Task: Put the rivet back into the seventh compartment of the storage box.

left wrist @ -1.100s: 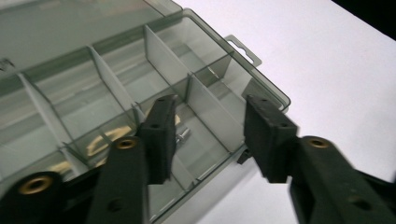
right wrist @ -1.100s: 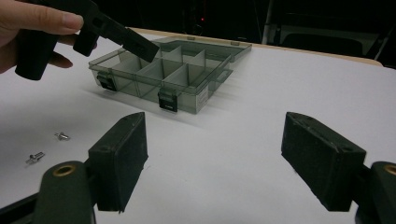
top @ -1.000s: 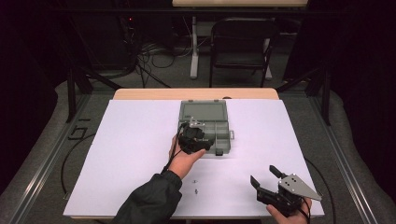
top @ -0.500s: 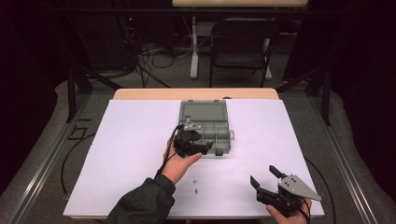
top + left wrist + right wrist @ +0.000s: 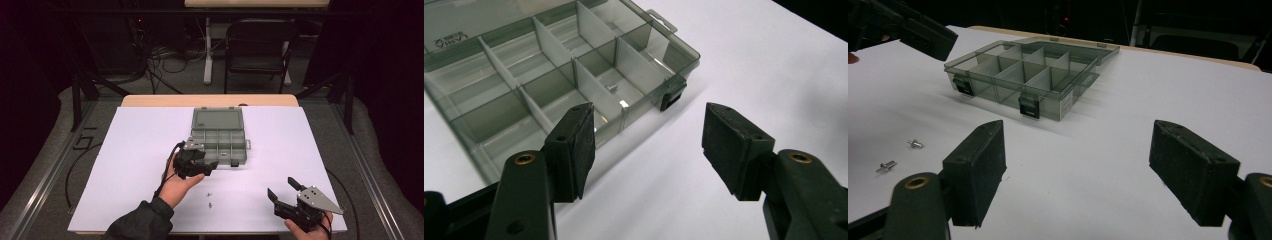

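Your left tool (image 5: 202,165) hangs right at the near left corner of the organizer box (image 5: 218,137), jaws spread wide with nothing between them. In the left gripper view your left tool (image 5: 649,132) looks down over the box (image 5: 554,75), and you can see one small screw (image 5: 613,87) lying in a near compartment beside the black latch (image 5: 672,95). The box lid is flipped open and lies flat behind the tray, toward the far edge of the white surface (image 5: 125,150).

Your right tool (image 5: 284,192) sits low at the near right part of the surface, well apart from the box, and its jaws are wide apart too, holding nothing. From the right gripper view your right tool (image 5: 1075,165) faces the front wall of the box (image 5: 1033,75), where both black latches hang down.

Two loose screws (image 5: 208,198) lie on the surface on your side of the box, between your two hands and closer to the left one. In the right gripper view those screws (image 5: 900,155) show up at the left, one just behind the other, not touching. Neither tool is touching them, and the left forearm's dark sleeve (image 5: 140,225) comes in from the bottom edge of the high view.
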Available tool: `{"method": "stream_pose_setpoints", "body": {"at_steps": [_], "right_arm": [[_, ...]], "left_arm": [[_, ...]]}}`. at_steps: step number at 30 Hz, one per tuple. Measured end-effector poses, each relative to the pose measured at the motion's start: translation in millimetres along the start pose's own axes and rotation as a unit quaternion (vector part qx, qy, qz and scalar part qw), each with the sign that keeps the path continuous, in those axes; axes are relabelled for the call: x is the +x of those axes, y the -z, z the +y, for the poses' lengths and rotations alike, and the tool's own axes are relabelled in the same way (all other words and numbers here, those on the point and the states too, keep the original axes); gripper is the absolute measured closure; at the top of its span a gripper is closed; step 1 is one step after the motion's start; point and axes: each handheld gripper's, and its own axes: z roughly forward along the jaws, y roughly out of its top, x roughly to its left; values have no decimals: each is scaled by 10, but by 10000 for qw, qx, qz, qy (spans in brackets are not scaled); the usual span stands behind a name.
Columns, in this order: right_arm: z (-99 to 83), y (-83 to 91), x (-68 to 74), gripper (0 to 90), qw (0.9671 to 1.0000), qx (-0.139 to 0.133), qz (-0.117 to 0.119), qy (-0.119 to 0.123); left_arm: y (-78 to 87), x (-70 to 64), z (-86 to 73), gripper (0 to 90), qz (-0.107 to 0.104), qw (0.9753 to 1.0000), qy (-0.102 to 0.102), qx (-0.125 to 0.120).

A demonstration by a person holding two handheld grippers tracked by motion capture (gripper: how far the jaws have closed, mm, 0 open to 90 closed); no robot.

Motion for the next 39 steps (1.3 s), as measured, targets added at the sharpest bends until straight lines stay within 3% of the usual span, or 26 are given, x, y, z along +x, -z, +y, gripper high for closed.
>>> {"method": "stream_pose_setpoints", "body": {"at_steps": [10,19,25,39], "right_arm": [[-2,-8,5,218,10000,-24,33,-29],[1,-12,1,190,10000,-10,85,-22],[-1,-11,2,190,10000,8,47,-16],[-2,-16,4,190,10000,49,28,-9]], "left_arm": [[150,-52,-241,431,-154,9999,-71,5],[130,-161,-460,556,-384,9988,-163,249],[80,-224,-519,621,-522,9978,-152,369],[-37,-214,-662,715,-478,9968,-114,632]]}}
